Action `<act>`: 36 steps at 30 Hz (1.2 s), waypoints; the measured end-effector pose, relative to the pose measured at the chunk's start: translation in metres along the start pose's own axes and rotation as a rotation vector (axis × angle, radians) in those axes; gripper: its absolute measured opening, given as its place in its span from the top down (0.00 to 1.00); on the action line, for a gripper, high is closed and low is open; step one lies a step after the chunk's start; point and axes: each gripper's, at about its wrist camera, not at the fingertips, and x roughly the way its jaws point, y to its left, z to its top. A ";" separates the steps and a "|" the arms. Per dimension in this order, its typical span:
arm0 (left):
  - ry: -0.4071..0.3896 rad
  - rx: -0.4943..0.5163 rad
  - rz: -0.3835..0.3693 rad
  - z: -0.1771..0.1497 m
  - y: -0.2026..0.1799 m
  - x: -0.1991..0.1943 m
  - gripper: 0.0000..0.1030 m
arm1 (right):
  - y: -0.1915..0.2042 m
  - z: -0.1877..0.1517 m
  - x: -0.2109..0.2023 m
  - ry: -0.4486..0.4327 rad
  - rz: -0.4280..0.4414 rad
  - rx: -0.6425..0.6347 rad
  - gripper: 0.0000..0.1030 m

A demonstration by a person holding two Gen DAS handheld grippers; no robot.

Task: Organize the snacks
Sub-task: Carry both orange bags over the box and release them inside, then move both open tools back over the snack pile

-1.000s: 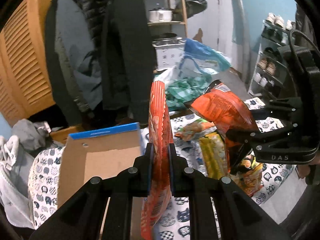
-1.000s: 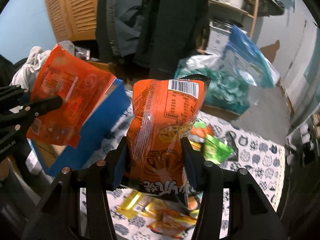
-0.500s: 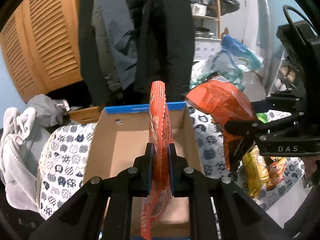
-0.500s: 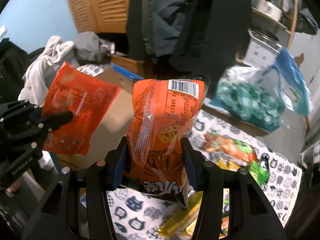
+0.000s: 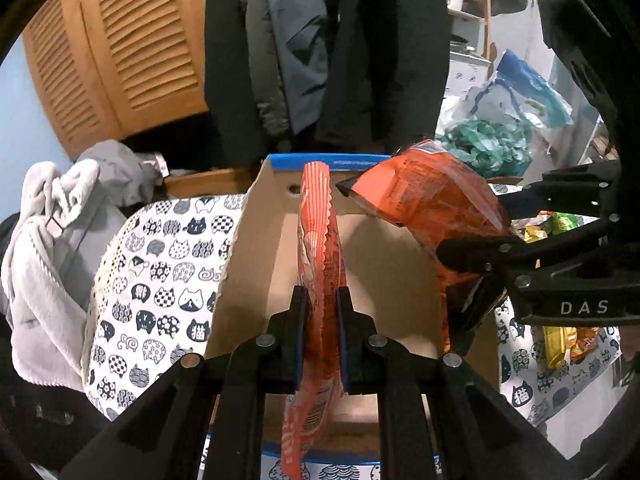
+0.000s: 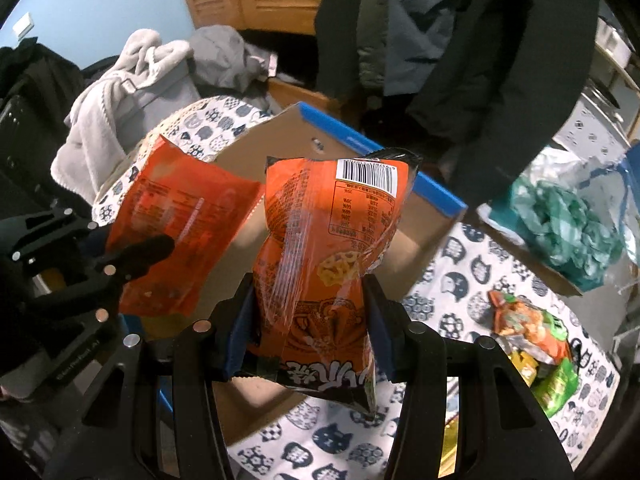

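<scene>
My left gripper (image 5: 320, 300) is shut on a flat orange snack packet (image 5: 318, 240), held edge-on above the open cardboard box (image 5: 384, 272) with a blue rim. My right gripper (image 6: 306, 292) is shut on a puffed orange snack bag (image 6: 328, 248) with a barcode, held over the box's right side; this bag also shows in the left wrist view (image 5: 432, 204). In the right wrist view the left gripper (image 6: 132, 256) holds its packet (image 6: 180, 228) over the box (image 6: 424, 232). The box floor looks bare.
The table has a cat-print cloth (image 5: 160, 264). Several loose snack packets (image 6: 532, 332) lie to the right of the box. A bag of teal items (image 6: 560, 220) sits at the far right. Hanging coats (image 5: 320, 48) and a grey towel pile (image 5: 52, 220) stand behind.
Both grippers moved left with their snacks, from over the loose pile to above the open box. The box now fills the middle of both views.
</scene>
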 end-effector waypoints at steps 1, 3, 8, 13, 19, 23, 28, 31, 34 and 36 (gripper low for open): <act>0.002 -0.001 0.001 0.000 0.000 -0.001 0.87 | 0.002 0.002 0.003 0.008 0.005 -0.002 0.50; 0.014 -0.008 0.004 0.000 0.003 0.001 0.87 | 0.004 0.004 0.008 0.017 0.012 -0.003 0.49; 0.027 -0.014 0.044 0.000 0.006 0.001 0.54 | 0.005 0.007 0.009 0.006 0.002 -0.010 0.31; 0.009 -0.002 0.046 0.004 0.002 -0.005 0.50 | 0.001 0.003 0.000 -0.010 -0.018 -0.020 0.31; -0.005 0.028 0.033 0.007 -0.016 -0.010 0.32 | -0.016 -0.013 -0.014 -0.023 -0.053 -0.010 0.25; -0.008 0.069 0.024 0.009 -0.034 -0.012 0.27 | -0.030 -0.026 -0.024 -0.025 -0.060 0.017 0.24; 0.003 0.110 -0.025 0.014 -0.061 -0.013 0.22 | -0.049 -0.045 -0.040 -0.028 -0.072 0.046 0.19; 0.006 0.133 -0.046 0.016 -0.076 -0.014 0.22 | -0.060 -0.056 -0.050 -0.033 -0.084 0.067 0.19; 0.009 0.156 -0.063 0.016 -0.090 -0.016 0.22 | -0.073 -0.068 -0.059 -0.032 -0.093 0.095 0.19; 0.015 0.172 -0.074 0.016 -0.099 -0.017 0.22 | -0.081 -0.076 -0.064 -0.028 -0.099 0.113 0.19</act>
